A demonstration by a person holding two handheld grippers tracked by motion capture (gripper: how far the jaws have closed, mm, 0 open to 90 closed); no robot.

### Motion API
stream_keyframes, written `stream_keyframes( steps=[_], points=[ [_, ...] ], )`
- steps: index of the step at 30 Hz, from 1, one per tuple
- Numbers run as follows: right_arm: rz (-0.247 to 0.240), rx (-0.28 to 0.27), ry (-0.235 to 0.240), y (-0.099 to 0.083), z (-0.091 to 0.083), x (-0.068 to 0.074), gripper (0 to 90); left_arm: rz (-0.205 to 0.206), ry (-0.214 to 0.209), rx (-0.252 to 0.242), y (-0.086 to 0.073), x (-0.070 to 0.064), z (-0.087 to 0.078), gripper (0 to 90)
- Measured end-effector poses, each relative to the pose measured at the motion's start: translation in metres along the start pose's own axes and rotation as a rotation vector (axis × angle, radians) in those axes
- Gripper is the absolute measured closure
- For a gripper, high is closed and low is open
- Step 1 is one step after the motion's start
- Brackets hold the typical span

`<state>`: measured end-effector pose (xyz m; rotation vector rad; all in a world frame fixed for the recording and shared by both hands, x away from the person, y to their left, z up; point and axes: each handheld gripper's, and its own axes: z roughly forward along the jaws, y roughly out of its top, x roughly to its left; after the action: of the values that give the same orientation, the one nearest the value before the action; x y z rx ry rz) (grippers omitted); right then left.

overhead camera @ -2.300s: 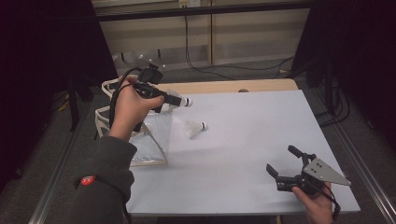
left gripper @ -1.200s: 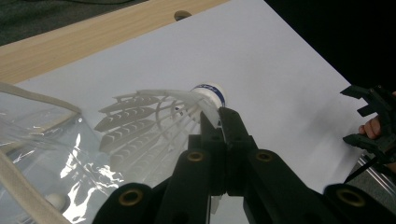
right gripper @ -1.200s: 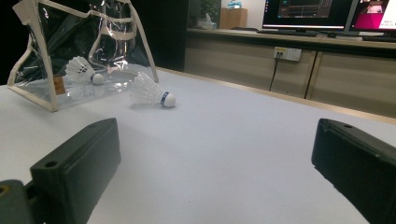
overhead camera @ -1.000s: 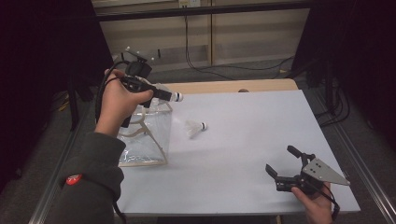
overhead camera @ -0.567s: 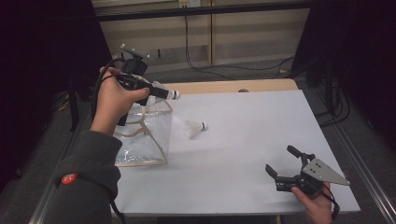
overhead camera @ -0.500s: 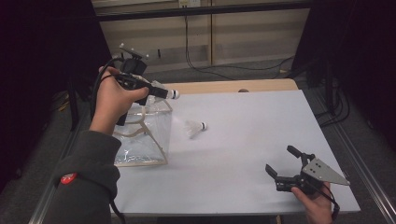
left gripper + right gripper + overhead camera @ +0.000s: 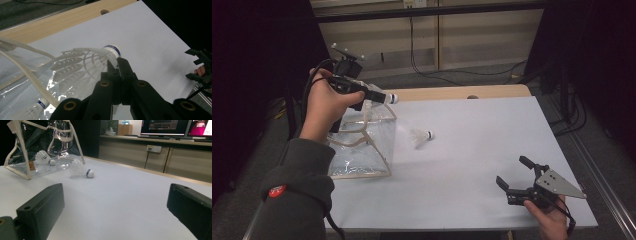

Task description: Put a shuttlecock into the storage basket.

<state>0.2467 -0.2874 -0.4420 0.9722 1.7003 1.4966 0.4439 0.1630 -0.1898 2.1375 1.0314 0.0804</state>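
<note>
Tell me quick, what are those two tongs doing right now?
Left tongs: closed on a shuttlecock, held above the clear bag.
Right tongs: open, holding nothing, low over the table.

The room is dim at its edges: in the high view both sides fall into near-black, while the white tabletop (image 7: pixel 472 150) is evenly lit from above and reads bright without blowing out. Shadows there are soft and faint. The clear bag (image 7: pixel 362 145) throws small patches of glare off its creased plastic. In the left gripper view the near black claw is soft, out of focus, and the far right corner is dark. In the right gripper view the close claw blurs; bright monitors (image 7: pixel 172 125) glow at the back.
</note>
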Motion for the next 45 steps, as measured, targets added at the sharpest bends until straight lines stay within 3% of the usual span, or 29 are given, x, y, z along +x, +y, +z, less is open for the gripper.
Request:
stream_keyframes(
  steps=[45],
  points=[
    [-0.003,0.0,-0.003,0.0,0.0,0.0,1.4,-0.029,0.068,-0.033,-0.014,0.024,-0.039,89.9]
  ],
)
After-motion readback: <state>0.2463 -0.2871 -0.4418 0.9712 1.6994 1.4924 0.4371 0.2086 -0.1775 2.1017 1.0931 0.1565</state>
